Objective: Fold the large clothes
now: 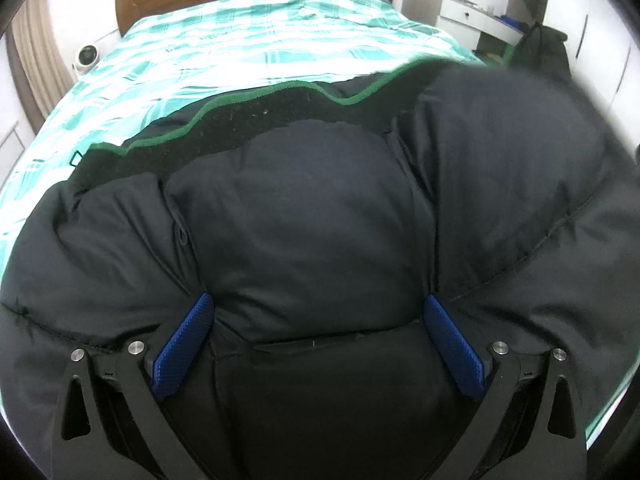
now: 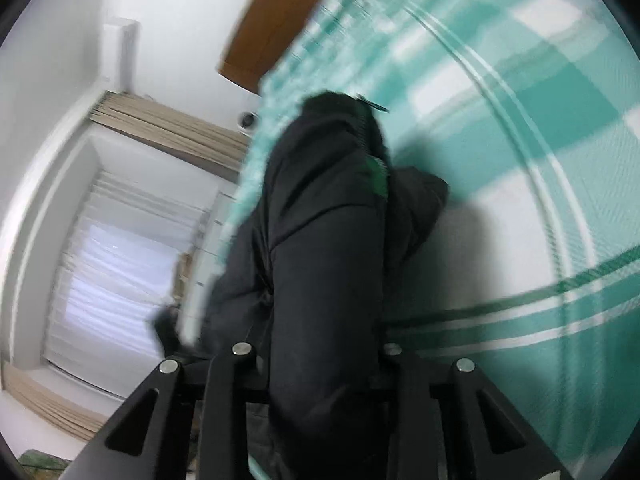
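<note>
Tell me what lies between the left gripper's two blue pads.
In the left wrist view, a puffy bulge of the black jacket fills the left gripper, a blue pad pressing in on each side.

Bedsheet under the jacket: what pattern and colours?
Teal-green and white check bedsheet, clearest in the left wrist view.

No legible text, label, brand, number or sign appeared in either wrist view; the jacket (image 1: 312, 208) and bedsheet (image 1: 240, 40) bore no readable markings.
</note>
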`<state>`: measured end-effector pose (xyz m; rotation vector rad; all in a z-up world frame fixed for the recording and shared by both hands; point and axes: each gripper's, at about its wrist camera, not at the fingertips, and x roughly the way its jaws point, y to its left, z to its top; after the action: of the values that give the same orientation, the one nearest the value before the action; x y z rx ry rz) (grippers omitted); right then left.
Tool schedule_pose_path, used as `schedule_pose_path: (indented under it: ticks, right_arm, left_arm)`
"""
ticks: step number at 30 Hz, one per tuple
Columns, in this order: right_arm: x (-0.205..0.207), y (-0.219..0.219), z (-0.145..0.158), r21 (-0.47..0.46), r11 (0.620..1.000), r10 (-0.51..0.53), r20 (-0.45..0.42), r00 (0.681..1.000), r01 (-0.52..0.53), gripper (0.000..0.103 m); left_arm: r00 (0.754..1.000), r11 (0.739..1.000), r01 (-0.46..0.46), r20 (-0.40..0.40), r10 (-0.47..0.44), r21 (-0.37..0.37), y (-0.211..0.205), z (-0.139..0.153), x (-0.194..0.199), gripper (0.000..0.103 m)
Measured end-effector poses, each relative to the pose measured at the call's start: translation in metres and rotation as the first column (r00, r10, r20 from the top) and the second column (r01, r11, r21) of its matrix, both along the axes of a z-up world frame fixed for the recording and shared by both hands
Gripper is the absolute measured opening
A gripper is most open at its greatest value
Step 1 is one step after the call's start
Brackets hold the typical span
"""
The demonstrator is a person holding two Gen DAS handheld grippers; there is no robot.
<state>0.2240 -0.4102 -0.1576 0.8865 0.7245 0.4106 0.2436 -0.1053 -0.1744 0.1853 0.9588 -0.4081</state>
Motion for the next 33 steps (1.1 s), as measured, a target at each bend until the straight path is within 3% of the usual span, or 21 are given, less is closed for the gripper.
schedule_pose_path:
  ticks: [3,6,7,11,14,16,19,22,24,26,29,33]
  right_arm:
    - [0.002,0.045,0.05,-0.091,0.996,0.017,0.047,0.999,-0.013,0.027]
    - [0.007,0.111,0.098,-0.295,0.955,0.023,0.045,0.999,-0.009,0.027]
    - [0.009,0.134,0.111,-0.365,0.931,0.014,0.038,0.999,0.001,0.027]
    - [0.018,0.214,0.137,-0.509,0.86,-0.002,0.051,0.999,0.028,0.028]
    - [0.025,0.274,0.133,-0.6,0.798,-0.016,0.076,0.997,0.058,0.032]
    - [0.025,0.313,0.125,-0.653,0.755,0.006,0.098,0.995,0.06,0.034]
    - [0.017,0.363,0.108,-0.714,0.698,0.064,0.14,0.988,0.057,0.038]
    - [-0.002,0.4,0.091,-0.788,0.611,0.121,0.189,0.974,0.077,0.043]
    - [-0.008,0.422,0.08,-0.825,0.559,0.159,0.206,0.966,0.084,0.05]
    - [-0.012,0.435,0.072,-0.855,0.509,0.193,0.221,0.956,0.095,0.055]
    - [-0.019,0.446,0.066,-0.895,0.429,0.233,0.236,0.943,0.118,0.059]
    - [-0.015,0.449,0.059,-0.926,0.357,0.258,0.221,0.941,0.12,0.059]
  left_arm:
    - [1.0,1.0,0.005,-0.016,-0.005,-0.005,0.002,0.003,0.002,0.102]
    - [0.996,0.999,0.046,-0.079,-0.045,0.01,0.01,0.019,0.01,0.097]
    - [0.995,0.999,0.047,-0.092,-0.048,-0.011,0.02,0.028,0.011,0.092]
    - [0.998,0.981,-0.025,-0.067,0.013,-0.193,0.102,0.085,0.008,0.095]
    - [0.996,0.91,-0.068,-0.084,0.037,-0.408,0.17,0.12,0.01,0.098]
    - [0.995,0.865,-0.047,-0.096,-0.001,-0.499,0.195,0.134,0.017,0.099]
    - [0.991,0.813,0.013,-0.104,-0.09,-0.582,0.208,0.148,0.033,0.101]
    - [0.966,0.758,0.057,-0.156,-0.207,-0.65,0.2,0.144,0.056,0.101]
    - [0.949,0.737,0.077,-0.177,-0.261,-0.671,0.192,0.14,0.065,0.101]
    - [0.934,0.73,0.107,-0.184,-0.306,-0.675,0.181,0.139,0.07,0.101]
    - [0.928,0.757,0.152,-0.172,-0.33,-0.635,0.163,0.147,0.072,0.101]
    - [0.927,0.8,0.195,-0.159,-0.339,-0.567,0.141,0.159,0.06,0.101]
